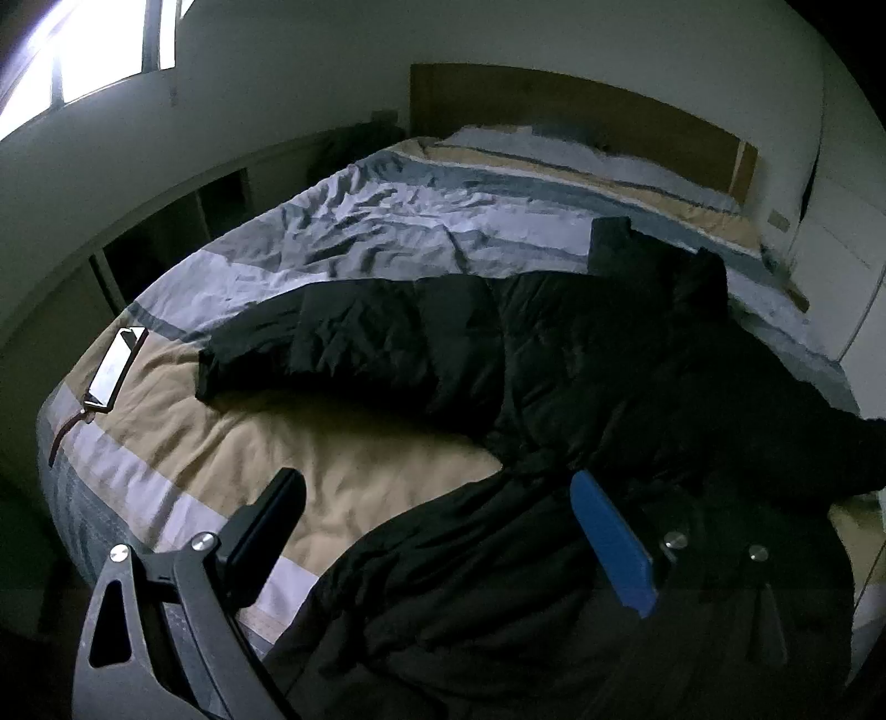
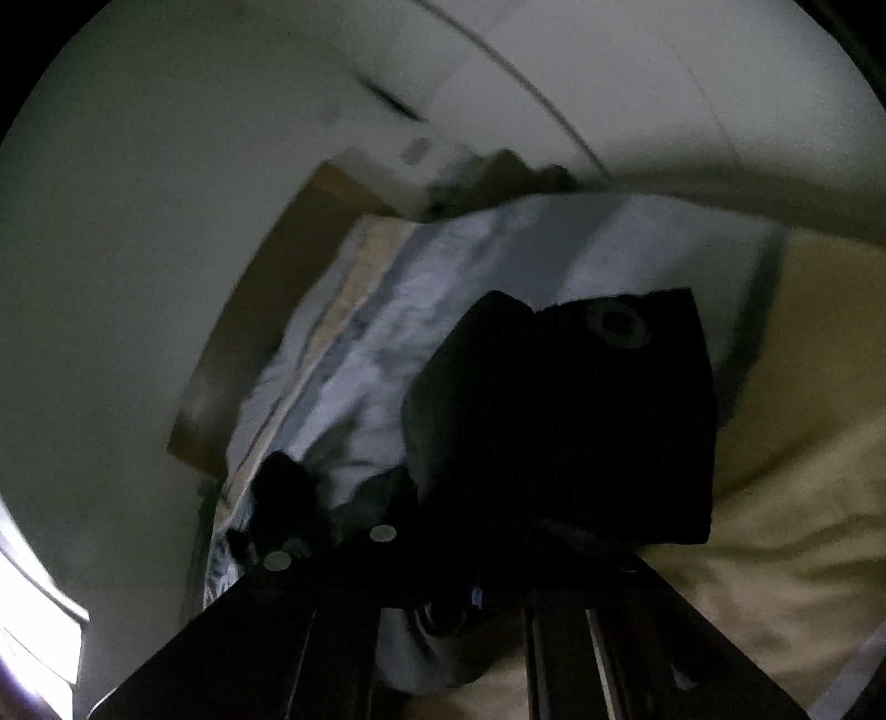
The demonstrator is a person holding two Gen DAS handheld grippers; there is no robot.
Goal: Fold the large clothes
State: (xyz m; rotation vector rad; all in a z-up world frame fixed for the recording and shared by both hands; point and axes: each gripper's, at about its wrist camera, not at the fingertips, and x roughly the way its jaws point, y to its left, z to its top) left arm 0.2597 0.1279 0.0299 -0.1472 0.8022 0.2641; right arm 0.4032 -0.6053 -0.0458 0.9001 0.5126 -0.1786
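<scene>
A large black padded jacket [image 1: 581, 354] lies spread across the striped bedspread [image 1: 343, 232], one sleeve [image 1: 310, 343] stretched to the left. My left gripper [image 1: 443, 526] is open above the jacket's near hem, one black finger over the beige stripe and one blue finger [image 1: 609, 543] over the black cloth. In the right wrist view, my right gripper [image 2: 554, 531] is shut on a fold of the black jacket [image 2: 565, 410], which hangs lifted above the bed and hides the fingertips.
A phone in a case [image 1: 116, 365] lies at the bed's left edge. A wooden headboard [image 1: 576, 116] and pillows stand at the far end. A bright window [image 1: 72, 50] is at the upper left. White walls surround the bed.
</scene>
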